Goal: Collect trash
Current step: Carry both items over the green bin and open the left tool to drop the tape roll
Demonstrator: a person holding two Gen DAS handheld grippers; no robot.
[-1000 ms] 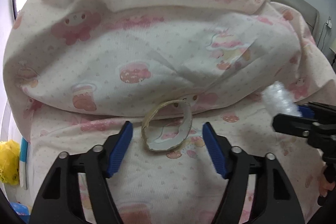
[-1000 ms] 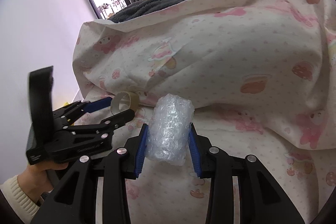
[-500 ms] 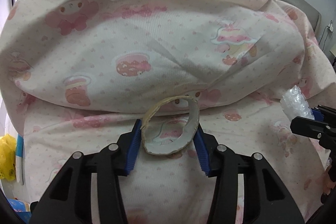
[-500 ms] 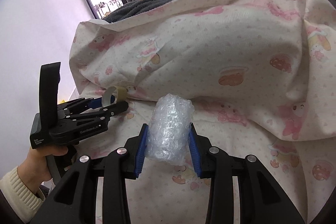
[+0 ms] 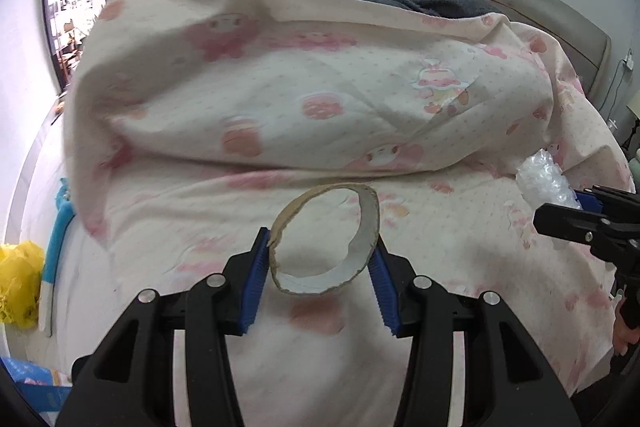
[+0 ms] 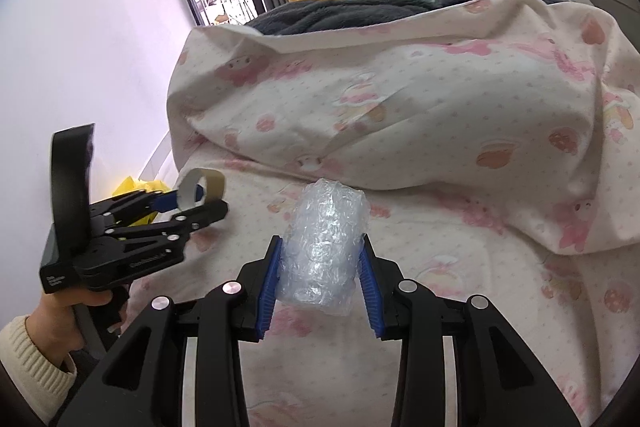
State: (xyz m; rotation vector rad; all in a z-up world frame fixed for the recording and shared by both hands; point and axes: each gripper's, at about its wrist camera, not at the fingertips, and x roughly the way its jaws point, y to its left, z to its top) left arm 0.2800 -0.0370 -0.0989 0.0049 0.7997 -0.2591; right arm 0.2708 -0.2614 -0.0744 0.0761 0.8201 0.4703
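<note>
Fingers (image 5: 256, 267) of left gripper (image 5: 318, 269) pinch cardboard ring (image 5: 324, 239); right gripper (image 6: 320, 269) clamps bubble-wrap roll (image 6: 324, 243) above bed (image 5: 460, 267).

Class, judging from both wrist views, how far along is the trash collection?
Done: both pieces are picked up. In hand: the left gripper clamps the cardboard tape ring; the right gripper clamps the bubble-wrap roll. Left: dropping them somewhere; no bin is clearly visible.
</note>
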